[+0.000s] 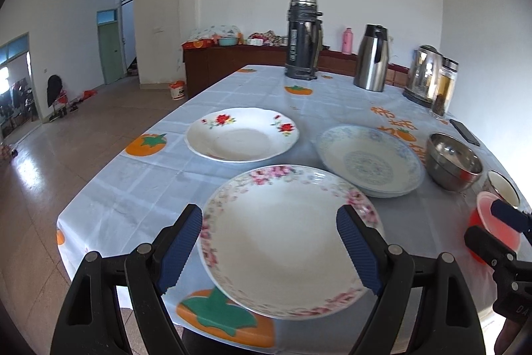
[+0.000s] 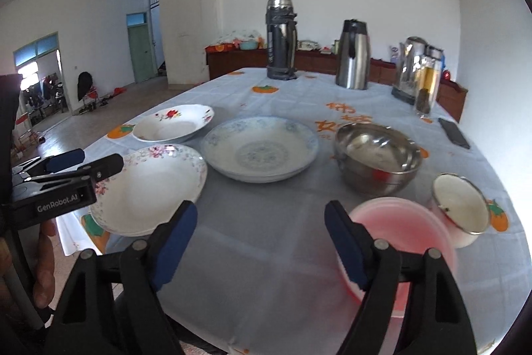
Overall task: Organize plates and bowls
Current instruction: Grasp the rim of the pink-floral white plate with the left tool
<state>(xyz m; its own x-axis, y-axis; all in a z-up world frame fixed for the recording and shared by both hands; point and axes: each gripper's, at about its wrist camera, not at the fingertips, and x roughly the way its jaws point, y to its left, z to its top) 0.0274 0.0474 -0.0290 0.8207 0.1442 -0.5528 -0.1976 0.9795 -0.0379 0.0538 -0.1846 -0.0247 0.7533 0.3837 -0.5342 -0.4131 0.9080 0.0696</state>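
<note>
Plates and bowls lie spread over the near half of the counter [image 2: 266, 255]. The left gripper [image 1: 269, 250] hangs over the pink-flowered plate [image 1: 282, 242] with its fingers apart, gripping nothing; that plate juts past the counter's near edge, so a clumsy nudge could tip it off. The right gripper [image 2: 259, 243] is also spread and empty, one finger against the pink bowl [image 2: 399, 242]; closing off-centre might shove it into the white cup [image 2: 460, 208] or steel bowl [image 2: 377, 155].

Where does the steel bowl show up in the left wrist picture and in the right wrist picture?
Left wrist: steel bowl at far right, just right of the blue-patterned plate.
Right wrist: steel bowl right of centre, again right of the blue-patterned plate.
Shared landmark: dark tall flask at the table's far end.
</note>
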